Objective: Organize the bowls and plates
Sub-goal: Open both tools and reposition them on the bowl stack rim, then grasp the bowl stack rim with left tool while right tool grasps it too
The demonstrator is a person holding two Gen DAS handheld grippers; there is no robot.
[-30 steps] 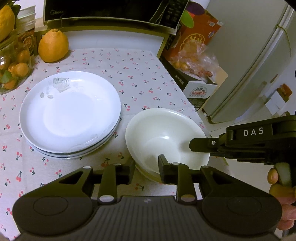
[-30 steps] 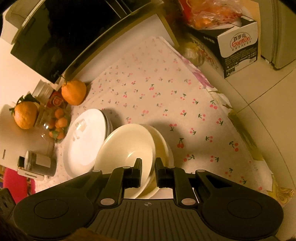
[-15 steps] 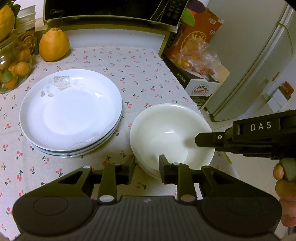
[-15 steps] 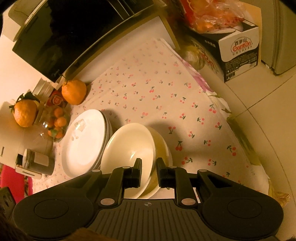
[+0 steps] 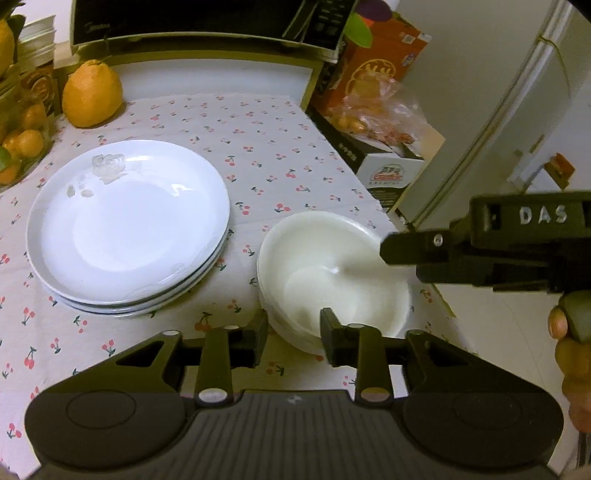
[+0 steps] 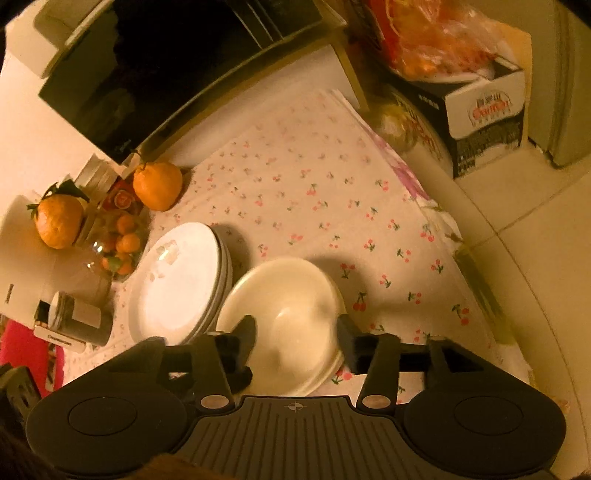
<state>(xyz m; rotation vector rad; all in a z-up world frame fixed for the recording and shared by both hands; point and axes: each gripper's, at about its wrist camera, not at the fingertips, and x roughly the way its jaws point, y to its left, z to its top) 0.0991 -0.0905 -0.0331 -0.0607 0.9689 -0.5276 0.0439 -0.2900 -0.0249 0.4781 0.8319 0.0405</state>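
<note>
A stack of white bowls (image 5: 332,273) sits on the cherry-print tablecloth (image 5: 258,155) near its right edge, also in the right wrist view (image 6: 291,317). A stack of white plates (image 5: 129,225) lies to its left, also in the right wrist view (image 6: 177,284). My left gripper (image 5: 291,332) is open with its fingers on either side of the bowls' near rim. My right gripper (image 6: 295,338) is open over the top bowl, its jaws wide apart; in the left wrist view it (image 5: 391,249) reaches over the bowls' right rim.
A large orange (image 5: 90,94) and a microwave (image 5: 207,22) stand at the back. A jar of small oranges (image 6: 118,247) is at the left. A fruit box (image 5: 384,147) and a fridge (image 5: 517,92) stand off the table's right edge.
My right gripper has opened and let go of the top bowl, which now rests nested in the stack. The left gripper has stayed open at the bowls' near rim.
</note>
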